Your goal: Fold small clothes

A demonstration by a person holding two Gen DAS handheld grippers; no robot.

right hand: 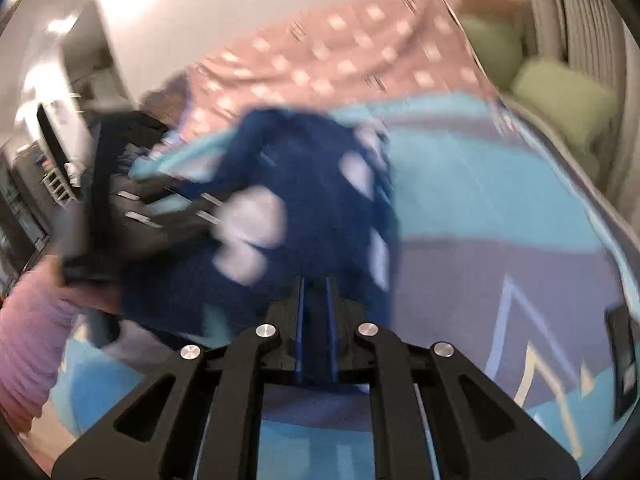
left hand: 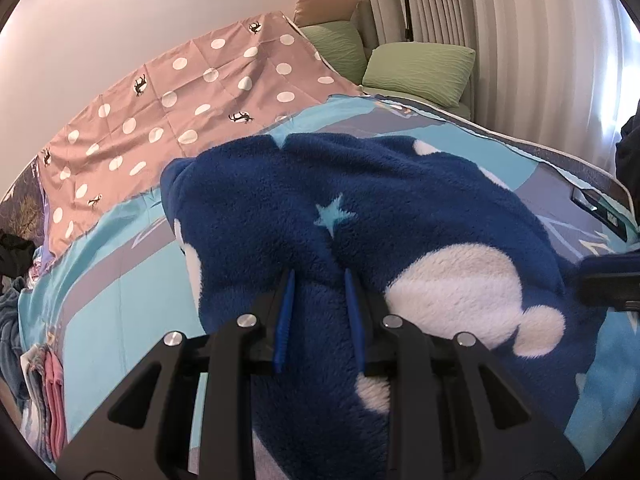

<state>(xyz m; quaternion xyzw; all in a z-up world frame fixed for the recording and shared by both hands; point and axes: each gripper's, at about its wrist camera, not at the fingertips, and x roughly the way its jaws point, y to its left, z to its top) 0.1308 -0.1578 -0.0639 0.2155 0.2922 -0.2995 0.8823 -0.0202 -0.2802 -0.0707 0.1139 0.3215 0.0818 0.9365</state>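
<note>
Two grippers are at work on one navy fleece garment (left hand: 360,208) w/ white blobs and a pale blue star, lying on the bed over a turquoise-and-grey bedspread (left hand: 120,272). From the left wrist view, the left gripper (left hand: 319,276) has its jaws narrowed round a raised ridge of the fleece: the blue fingers (left hand: 285,320) sit on either side of the fold w/ fabric bunched between them, so it's gripping the garment near its front edge. The rest of the fleece spreads away toward the pillows, mostly flat, w/ a notch at the far edge. The right gripper shows as a dark blurred shape at the right edge of that view, touching the garment's side. The right wrist view is heavily motion-blurred. The right gripper (right hand: 316,280) has its jaws nearly together, navy fabric seen between and just past the tips; looks like it's pinching the garment (right hand: 312,200), though blur makes the contact hard to confirm. The left gripper (right hand: 120,216) shows at left, black and smeared, against the garment's far side. Behind: a pink polka-dot quilt (left hand: 180,92), green pillows (left hand: 420,68), a tan cushion (left hand: 326,4), and pleated curtains (left hand: 500,32). Folded clothes (left hand: 52,392) are stacked at the bed's left edge.
</note>
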